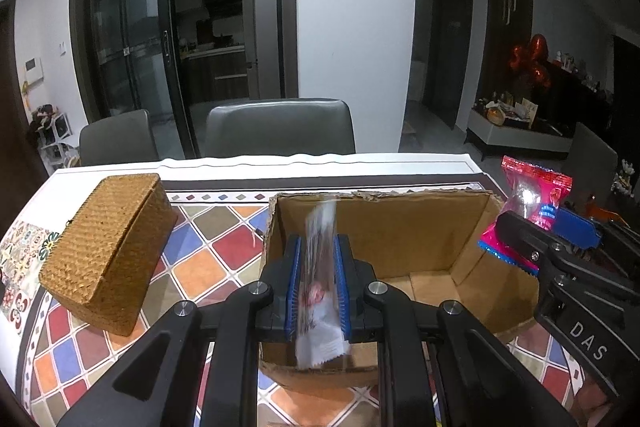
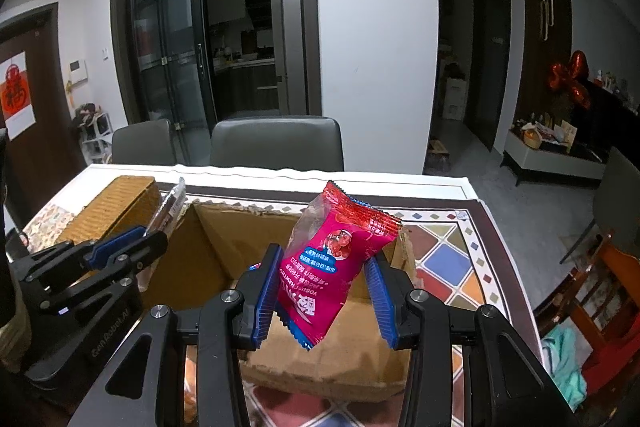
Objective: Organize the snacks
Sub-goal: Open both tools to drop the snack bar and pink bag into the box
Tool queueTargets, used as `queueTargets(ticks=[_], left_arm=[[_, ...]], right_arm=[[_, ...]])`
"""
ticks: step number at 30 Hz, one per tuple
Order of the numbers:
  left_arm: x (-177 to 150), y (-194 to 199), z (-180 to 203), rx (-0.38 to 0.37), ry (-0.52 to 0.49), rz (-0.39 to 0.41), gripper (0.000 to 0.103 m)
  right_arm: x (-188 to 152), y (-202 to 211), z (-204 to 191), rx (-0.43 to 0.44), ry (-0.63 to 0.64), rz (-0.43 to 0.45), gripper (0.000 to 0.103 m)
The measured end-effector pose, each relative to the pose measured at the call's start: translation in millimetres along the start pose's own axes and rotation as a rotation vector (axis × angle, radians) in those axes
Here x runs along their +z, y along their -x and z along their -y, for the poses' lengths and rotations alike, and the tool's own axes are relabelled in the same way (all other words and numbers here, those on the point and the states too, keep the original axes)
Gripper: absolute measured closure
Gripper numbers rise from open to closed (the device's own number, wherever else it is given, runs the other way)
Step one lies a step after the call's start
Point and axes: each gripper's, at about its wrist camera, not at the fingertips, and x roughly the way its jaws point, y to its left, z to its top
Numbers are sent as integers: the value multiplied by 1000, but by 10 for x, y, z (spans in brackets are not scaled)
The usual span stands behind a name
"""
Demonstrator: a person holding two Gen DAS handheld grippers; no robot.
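Cardboard box (image 1: 472, 227), centre frame, looks empty so far. Left gripper (image 1: 318, 279) pinches a clear-wrapped snack (image 1: 320, 267) above it; right gripper (image 2: 324, 291), jaws fairly wide, cradles a pink hawthorn snack packet (image 2: 332, 259) over it. Both drops remain, I judge.

Both wrist cameras look forward and slightly down, close above the cardboard box (image 1: 400, 227) (image 2: 216, 247), left view from its left, right from its right; both share it.

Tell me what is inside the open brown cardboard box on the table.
The open brown cardboard box shows only bare walls and a bare floor patch. The left gripper with its clear wrapped snack covers the left part, so that area cannot be judged.
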Motion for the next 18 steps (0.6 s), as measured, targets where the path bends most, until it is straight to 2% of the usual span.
queueTargets(ticks=[8, 10, 12, 14, 18], left_arm=[[38, -73, 14, -1, -8, 3, 85], [46, -68, 30, 9, -11, 10, 78], [49, -64, 33, 17, -11, 17, 65], [42, -58, 13, 18, -9, 20, 64], [36, 0, -9, 38, -9, 35, 50]], right_arm=[[-30, -162, 26, 8, 0, -18, 59], [-33, -168, 61, 6, -7, -20, 56], [-36, -156, 75, -3, -13, -16, 51], [-34, -134, 94, -15, -19, -5, 43], [-28, -83, 105, -35, -23, 6, 34]])
